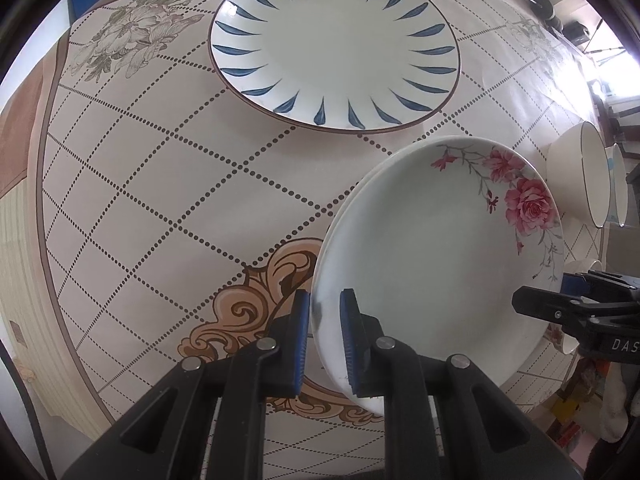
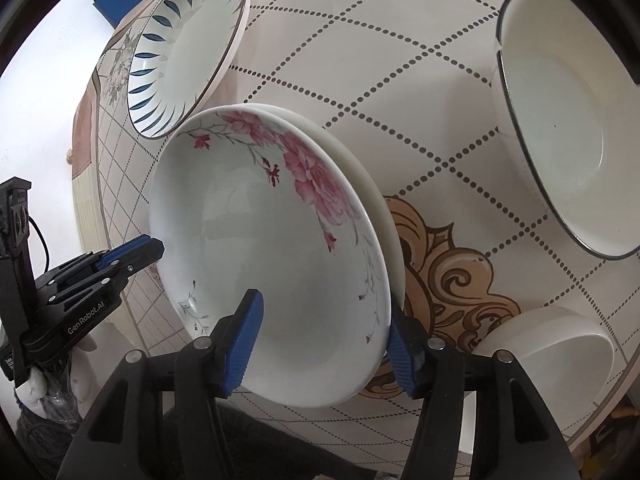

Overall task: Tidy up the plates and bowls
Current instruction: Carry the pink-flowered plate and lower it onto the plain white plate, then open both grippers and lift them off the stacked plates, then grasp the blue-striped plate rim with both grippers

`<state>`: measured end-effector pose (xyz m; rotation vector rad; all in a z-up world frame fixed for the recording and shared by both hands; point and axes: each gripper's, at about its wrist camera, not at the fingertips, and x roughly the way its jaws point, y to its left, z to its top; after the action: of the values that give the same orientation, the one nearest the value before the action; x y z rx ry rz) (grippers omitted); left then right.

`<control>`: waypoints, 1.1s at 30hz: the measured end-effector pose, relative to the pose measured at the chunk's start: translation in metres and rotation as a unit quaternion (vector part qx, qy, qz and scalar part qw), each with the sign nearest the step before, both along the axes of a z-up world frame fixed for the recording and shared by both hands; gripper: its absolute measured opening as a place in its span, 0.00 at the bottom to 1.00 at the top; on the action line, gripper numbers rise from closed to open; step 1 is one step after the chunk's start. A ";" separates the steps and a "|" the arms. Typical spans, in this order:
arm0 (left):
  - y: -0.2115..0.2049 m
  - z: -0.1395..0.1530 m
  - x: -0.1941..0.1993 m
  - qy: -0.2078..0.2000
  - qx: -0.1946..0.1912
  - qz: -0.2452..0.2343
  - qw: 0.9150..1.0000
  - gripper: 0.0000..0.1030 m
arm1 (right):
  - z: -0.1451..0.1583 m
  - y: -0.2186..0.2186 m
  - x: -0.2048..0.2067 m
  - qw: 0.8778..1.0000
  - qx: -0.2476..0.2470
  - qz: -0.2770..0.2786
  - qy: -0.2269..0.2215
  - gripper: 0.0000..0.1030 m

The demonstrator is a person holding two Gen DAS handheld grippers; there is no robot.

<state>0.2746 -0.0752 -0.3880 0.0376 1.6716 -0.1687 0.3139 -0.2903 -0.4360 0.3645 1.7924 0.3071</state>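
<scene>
The left claw (image 1: pixel 324 340) is clamped on the rim of a white glazed ceramic plate with pink roses (image 1: pixel 432 264), held tilted above the patterned table (image 1: pixel 160 200), with a plain white plate nested beneath. The right claw (image 2: pixel 324 344) straddles the opposite rim, pads apart, not pressing. Stiff, slick and breakable; probably fairly heavy, so grip squarely across the rim.

The left gripper (image 1: pixel 325 344) pointed straight down, its two blue pads drawn close together and pinching a thin rim between them. The right gripper (image 2: pixel 326 340) angled steeply downward with its jaws spread apart, neither pad pressing on anything. A white-gloved hand (image 2: pixel 38 390) held the left gripper's handle.
</scene>
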 end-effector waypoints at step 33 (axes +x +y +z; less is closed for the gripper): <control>0.061 0.026 0.162 -0.058 -0.013 0.094 0.994 0.56 | 0.038 0.033 0.154 0.993 0.027 -0.045 -0.109 0.96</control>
<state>0.4364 -0.0138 -0.3624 -0.1277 1.5462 -0.0457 0.4683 -0.2570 -0.3978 0.4321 1.5507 0.3211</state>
